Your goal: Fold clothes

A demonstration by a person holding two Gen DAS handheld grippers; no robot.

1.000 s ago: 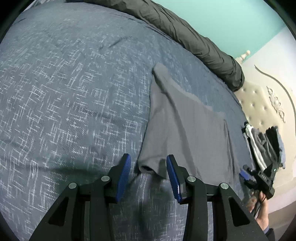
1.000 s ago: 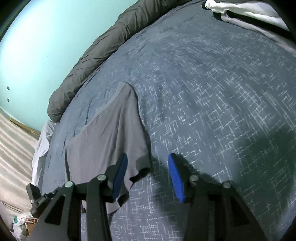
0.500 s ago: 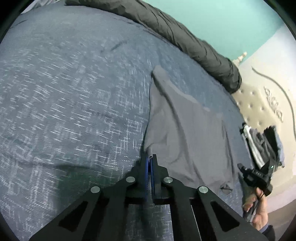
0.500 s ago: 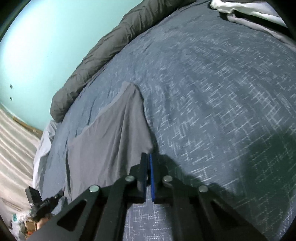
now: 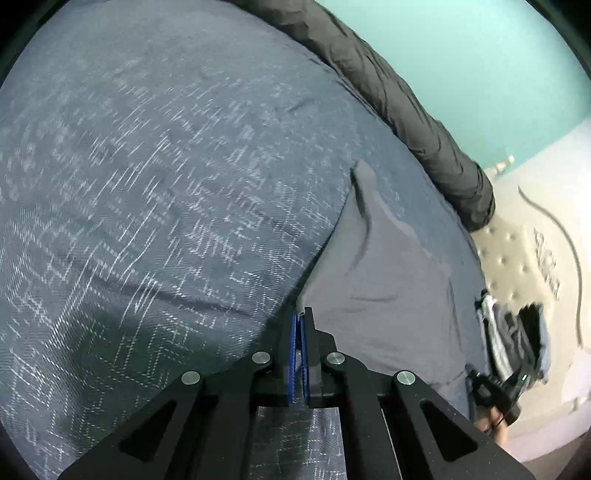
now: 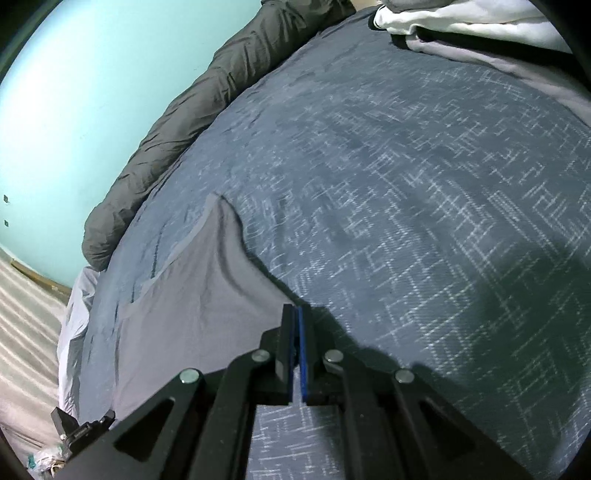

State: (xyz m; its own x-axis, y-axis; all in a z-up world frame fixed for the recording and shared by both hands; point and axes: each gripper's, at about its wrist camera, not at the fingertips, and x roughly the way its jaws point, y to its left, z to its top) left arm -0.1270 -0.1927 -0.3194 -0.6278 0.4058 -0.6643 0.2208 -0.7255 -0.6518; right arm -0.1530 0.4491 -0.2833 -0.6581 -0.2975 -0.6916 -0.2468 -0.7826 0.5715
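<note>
- The left gripper (image 5: 298,318) has its blue-padded jaws pressed together, pinching a near corner of the grey garment (image 5: 384,280).
- Same deal on the other side: the right gripper (image 6: 296,309) is clamped tight on the opposite near corner of that grey garment (image 6: 192,295), with no gap between the pads.
- The garment is out on the blue patterned bedspread (image 5: 147,206), mostly flat. From the pinched corners it narrows toward a far end that pokes up in a little point. A couple of long creases run down it.
- Can't really tell what kind of garment it is. There's a lighter hem band along one edge, that's about it.
- In the left wrist view the garment sits right of centre, and the right gripper's black body shows at the lower right with a bit of the person's hand (image 5: 489,424) under it.
- A dark grey rolled duvet (image 5: 406,110) runs along the far edge of the bed against the teal wall (image 5: 461,48).
- A small pile of clothes (image 5: 513,332) sits beside the cream tufted headboard (image 5: 517,251), just past the garment's right side.
- In the right wrist view there's some white and light grey bedding (image 6: 461,22) bunched at the top right, well away from the garment.
- Both views are a bit motion-blurred, so the fine detail on the bedspread is smeared.
</note>
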